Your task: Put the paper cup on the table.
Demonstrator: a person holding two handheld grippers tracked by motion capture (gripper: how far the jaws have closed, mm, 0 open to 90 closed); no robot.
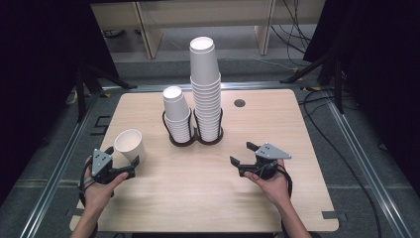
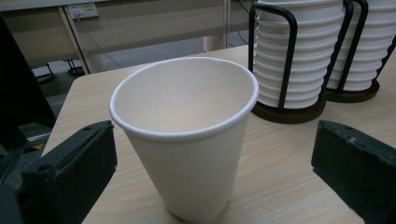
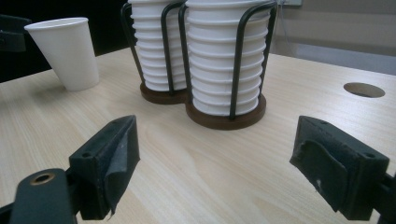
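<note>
A single white paper cup (image 1: 130,145) stands upright, mouth up, on the left of the wooden table (image 1: 198,188). My left gripper (image 1: 122,155) is open around it; in the left gripper view the cup (image 2: 187,135) stands between the two black fingers (image 2: 70,172) with a gap on each side. Two stacks of upside-down white cups, a short stack (image 1: 177,116) and a tall stack (image 1: 205,89), sit in a black wire double holder (image 1: 195,140). My right gripper (image 1: 241,152) is open and holds nothing, right of the holder (image 3: 224,119) and pointed toward it.
A round cable hole (image 1: 239,103) lies in the table behind the holder, to the right. Beyond the table's far edge are floor, cables and bench legs (image 1: 148,34). Dark frames stand on both sides.
</note>
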